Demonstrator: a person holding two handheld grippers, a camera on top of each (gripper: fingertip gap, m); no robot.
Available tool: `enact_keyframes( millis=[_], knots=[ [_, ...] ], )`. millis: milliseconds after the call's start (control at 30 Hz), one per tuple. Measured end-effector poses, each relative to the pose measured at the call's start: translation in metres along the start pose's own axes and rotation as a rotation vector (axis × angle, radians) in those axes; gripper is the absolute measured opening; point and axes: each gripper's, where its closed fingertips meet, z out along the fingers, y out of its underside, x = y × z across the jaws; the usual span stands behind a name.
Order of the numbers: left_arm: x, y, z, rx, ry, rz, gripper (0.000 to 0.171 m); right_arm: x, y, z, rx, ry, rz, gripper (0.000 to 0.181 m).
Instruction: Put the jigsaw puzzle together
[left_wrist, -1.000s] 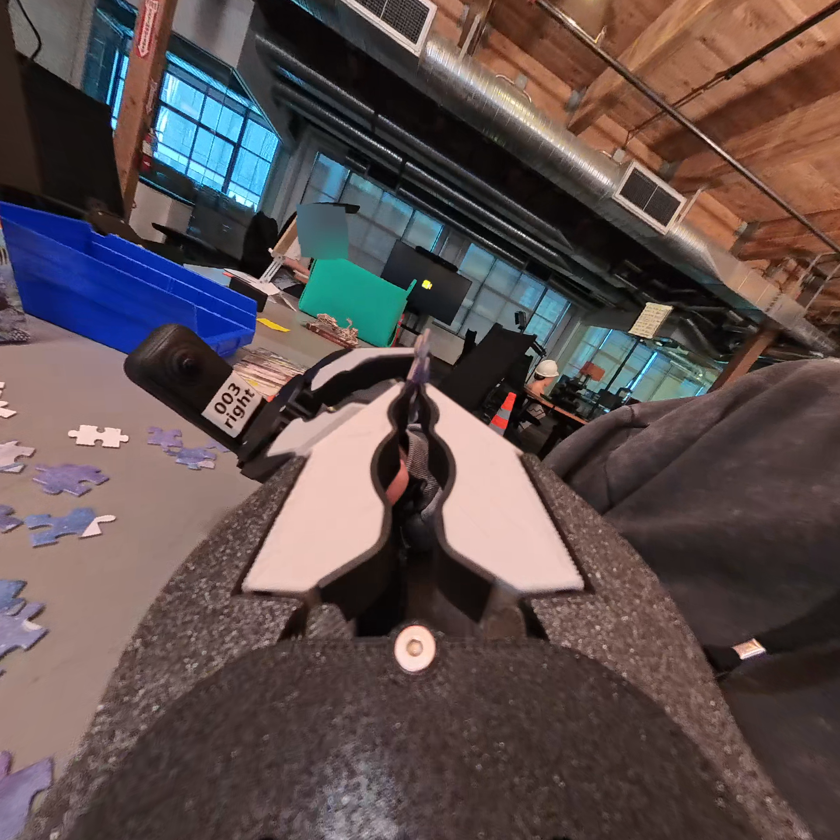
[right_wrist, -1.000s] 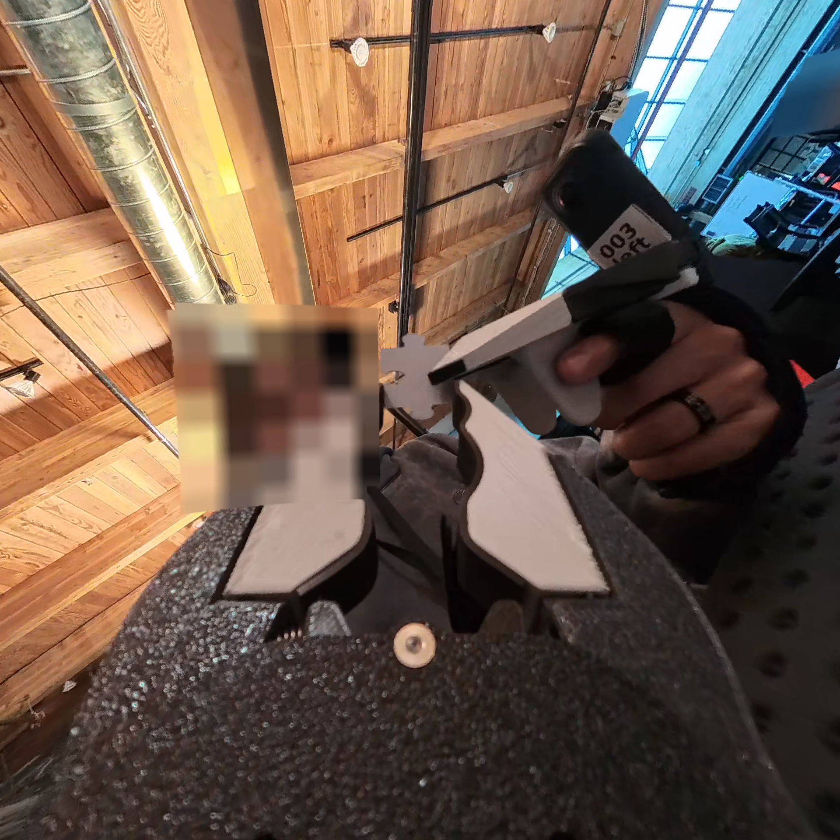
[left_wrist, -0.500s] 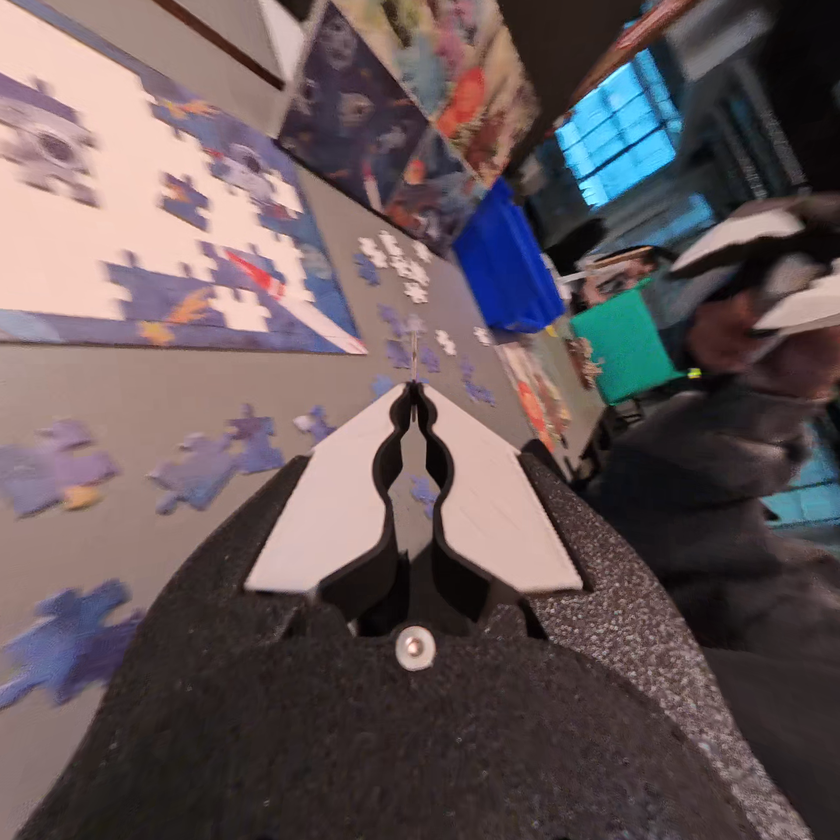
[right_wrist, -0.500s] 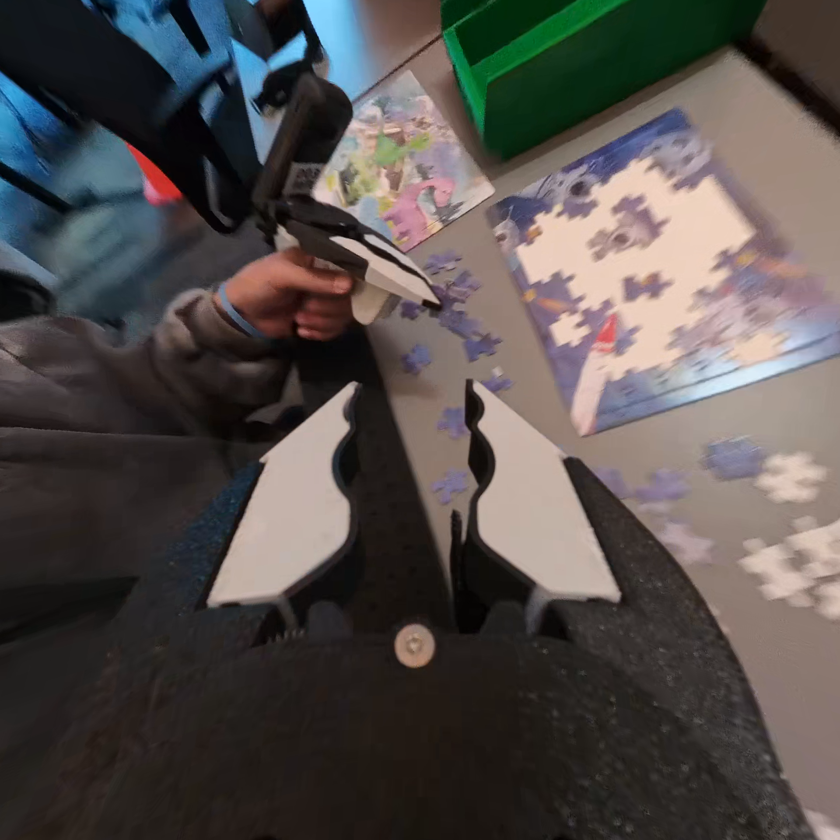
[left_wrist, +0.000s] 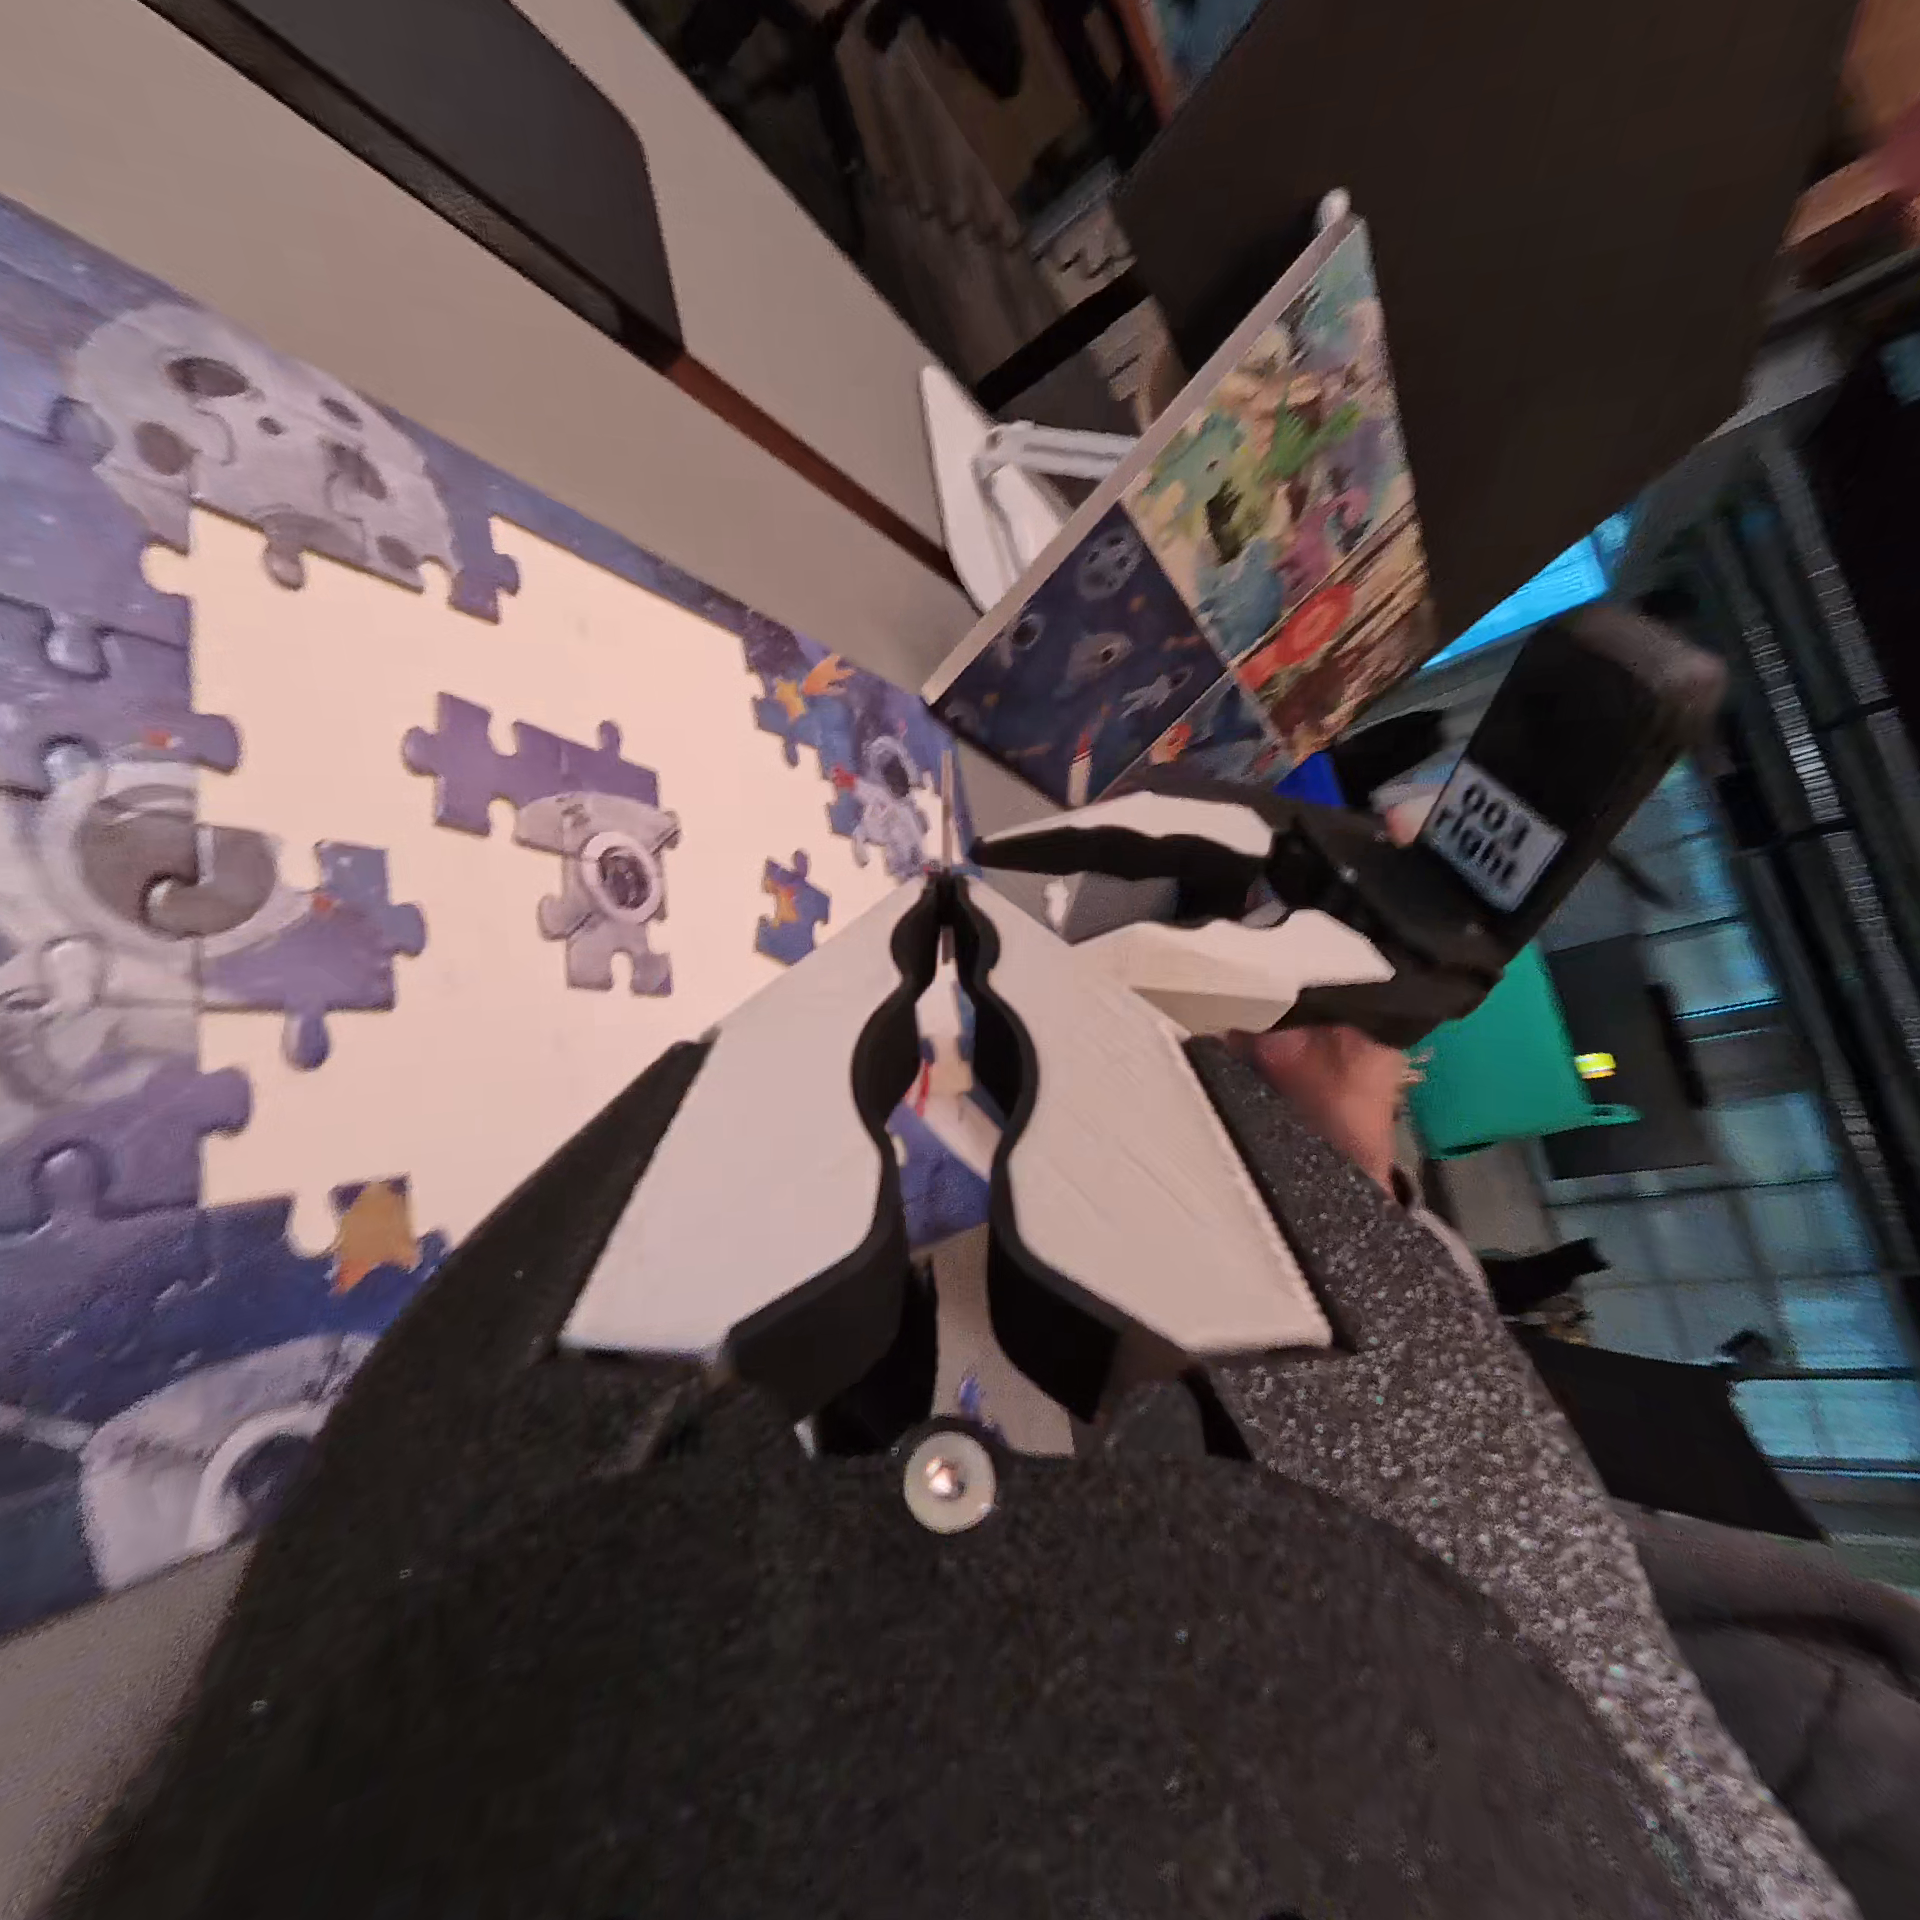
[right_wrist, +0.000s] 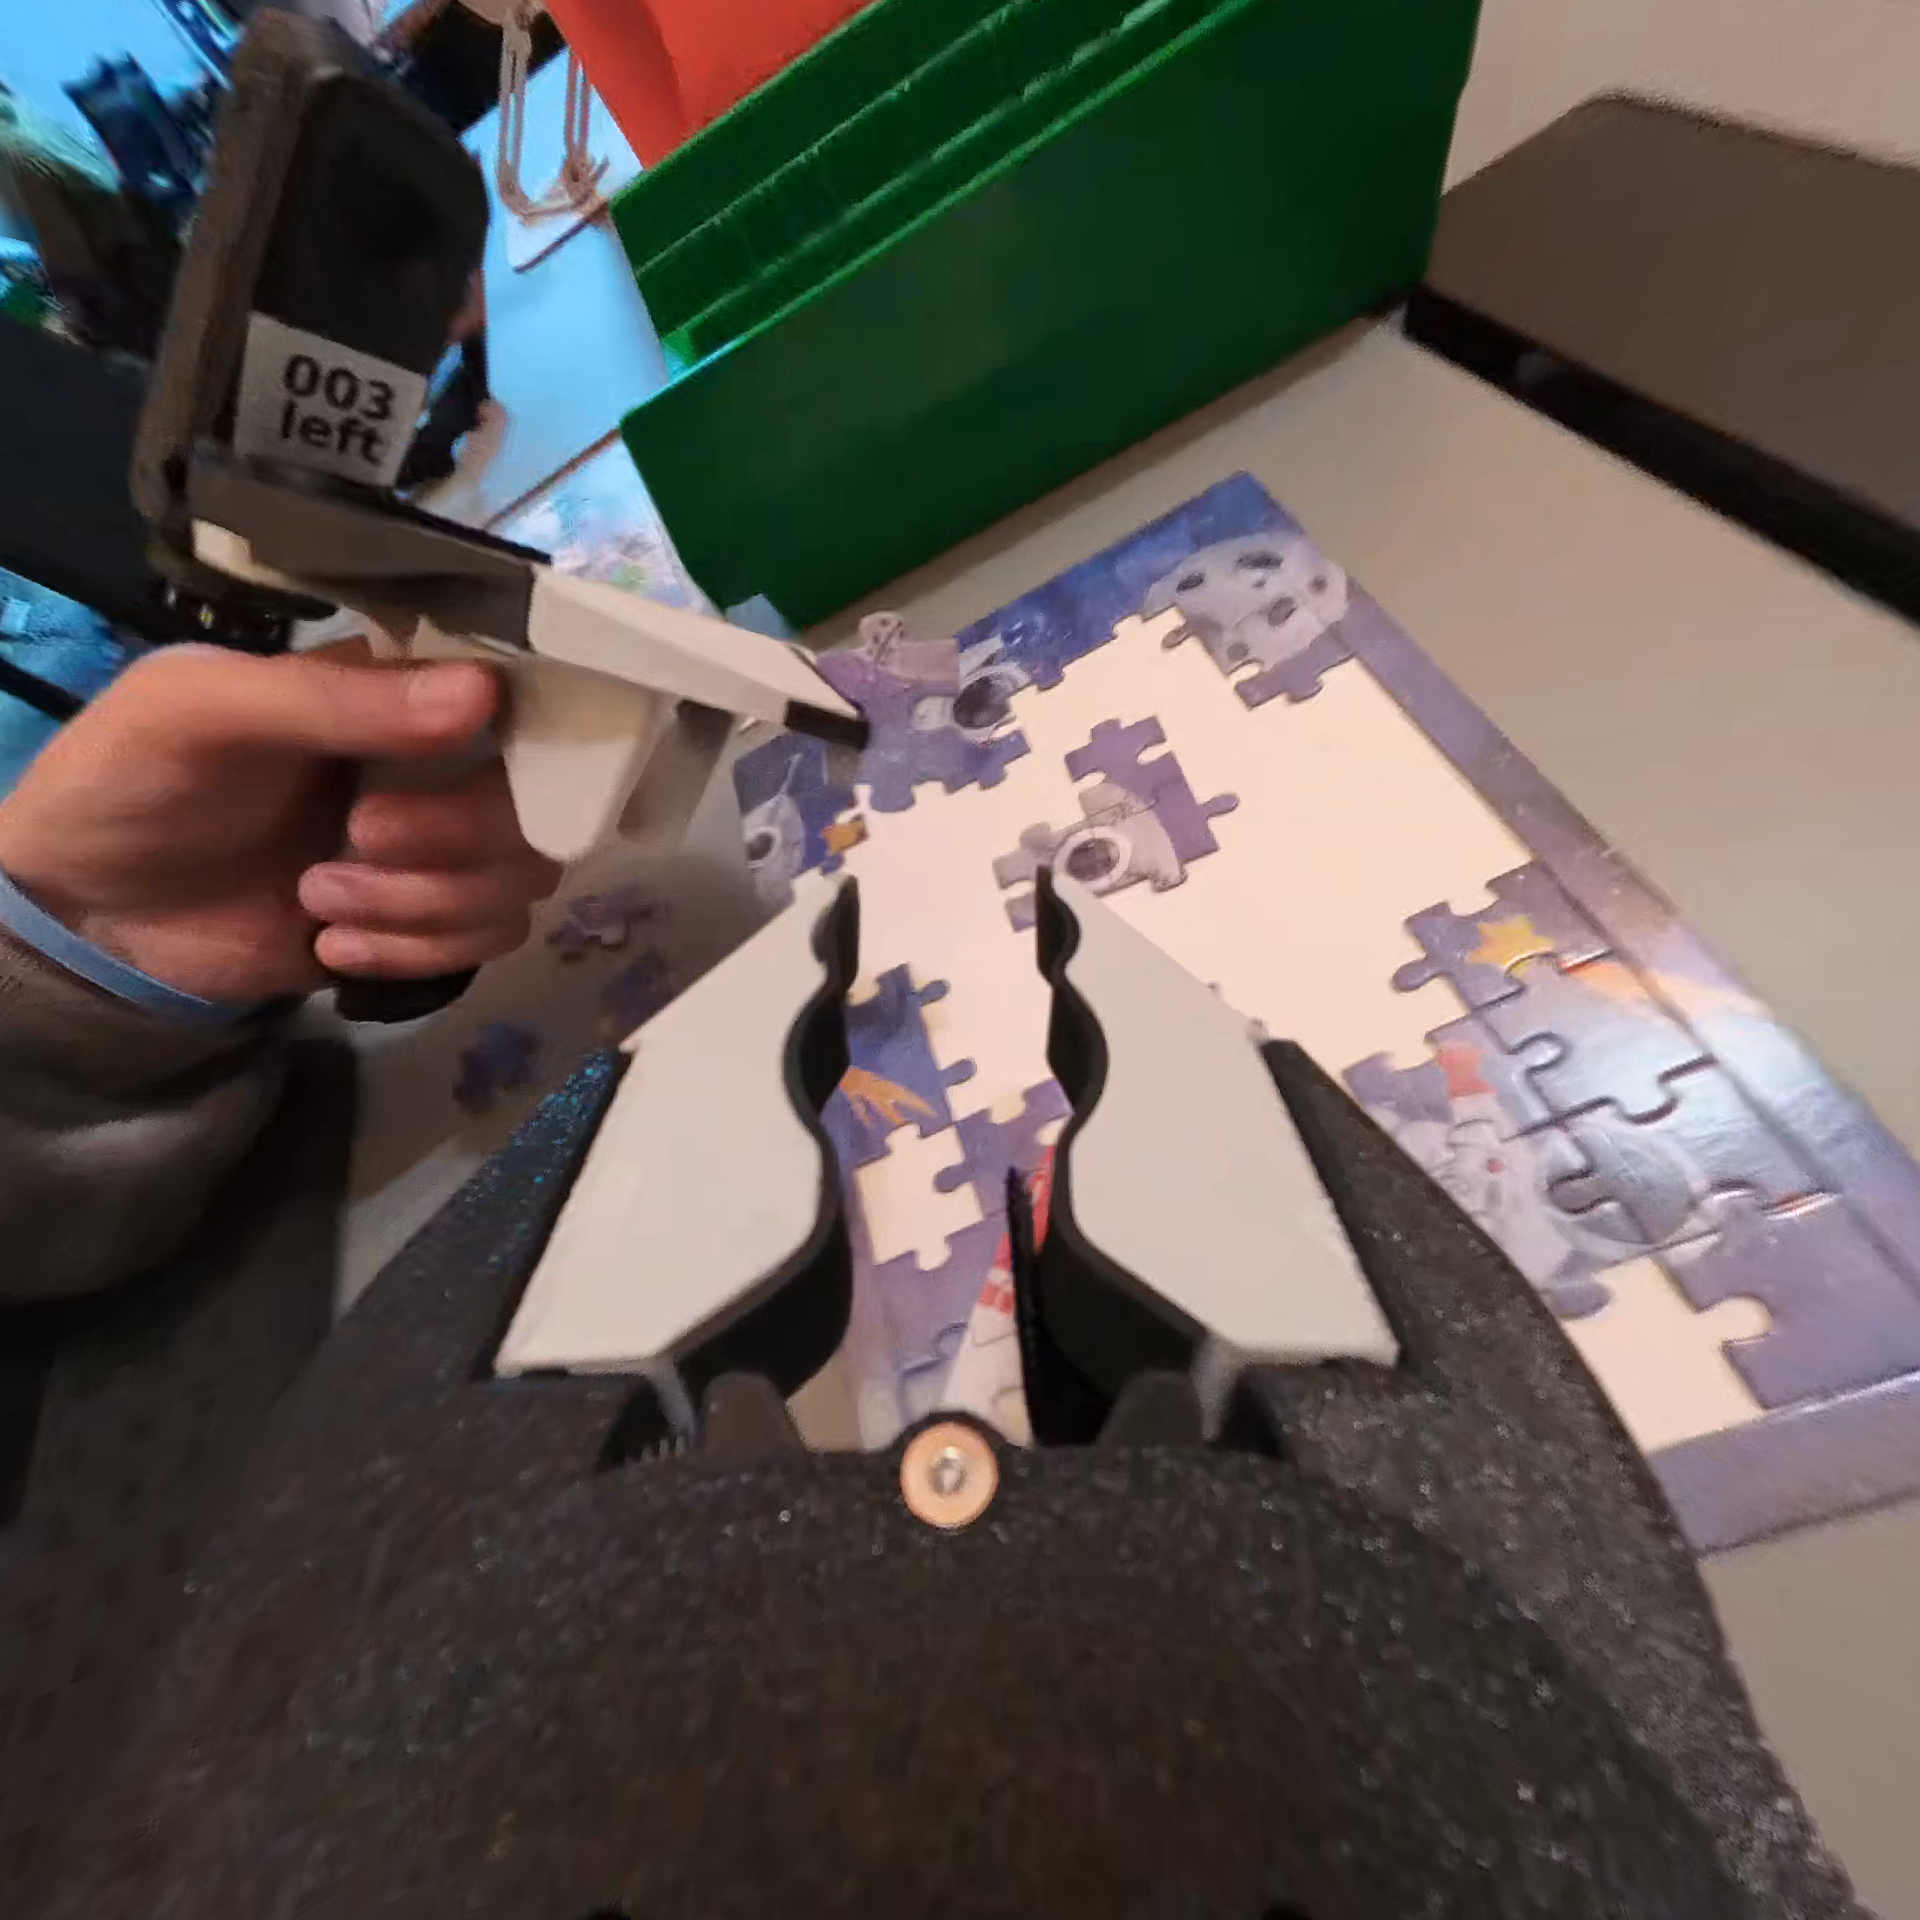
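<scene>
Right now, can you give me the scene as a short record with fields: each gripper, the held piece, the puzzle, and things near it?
left gripper: shut on a puzzle piece, held edge-on at the fingertips, above the puzzle's corner
right gripper: open, holds nothing, above the puzzle
puzzle: partly built, border mostly joined, wide white gaps in the middle
island pieces: small joined group lying alone inside the gap
loose pieces: several on the grey table, beside the puzzle
green bin: behind the puzzle

A white sticker (right_wrist: 330, 403) with printed characters sits on the left gripper's (right_wrist: 847, 724) black camera housing; its twin (left_wrist: 1494, 844) on the right gripper (left_wrist: 977, 854) is blurred.
</scene>
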Motion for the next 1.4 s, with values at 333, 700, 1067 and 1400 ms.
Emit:
enact_keyframes(
  millis=[333,700,1067,1400],
  knots=[
    [-0.010,0.006,0.014,0.034,0.105,-0.113,0.001,0.006,0.015,0.024,-0.081,0.169,-0.188,0.025],
    [-0.012,0.019,0.020,-0.019,0.124,-0.120,0.001,0.012,0.016,0.023,-0.151,0.133,-0.272,0.012],
    [-0.021,0.024,0.019,-0.045,0.080,-0.127,0.000,0.011,0.020,0.027,-0.189,0.154,-0.396,0.011],
    [-0.038,0.006,0.006,-0.016,-0.067,0.013,0.021,0.035,0.035,0.022,-0.332,0.177,-0.426,0.010]
  ],
)
